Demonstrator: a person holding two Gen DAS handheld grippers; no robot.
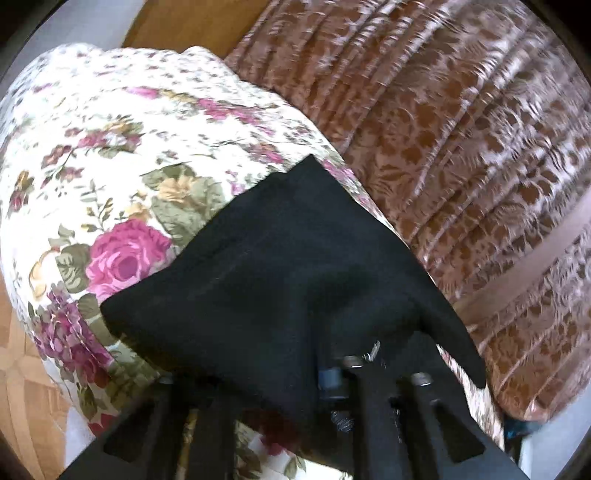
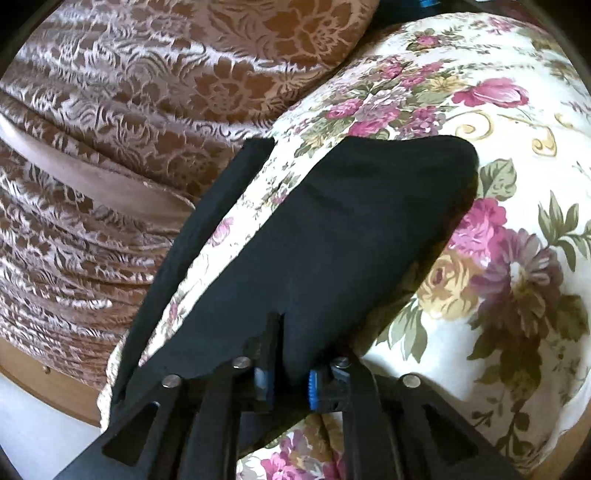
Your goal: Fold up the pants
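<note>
Right gripper [image 2: 284,376] pinching black pants [image 2: 332,236]; left gripper [image 1: 295,376] fingers cloth-draped, state unclear, over floral quilt [image 1: 110,147].

This is a home, most likely a bedroom or sitting room. A soft white quilted cover printed with pink roses and green leaves [image 1: 110,155] is spread over a padded surface, and beside it hangs a shiny brown pleated fabric with a woven leaf pattern [image 1: 461,122], like a bedspread or drape. Brown wooden furniture [image 1: 177,22] stands behind, and a light wood-patterned floor [image 1: 22,369] shows at the edge.
</note>
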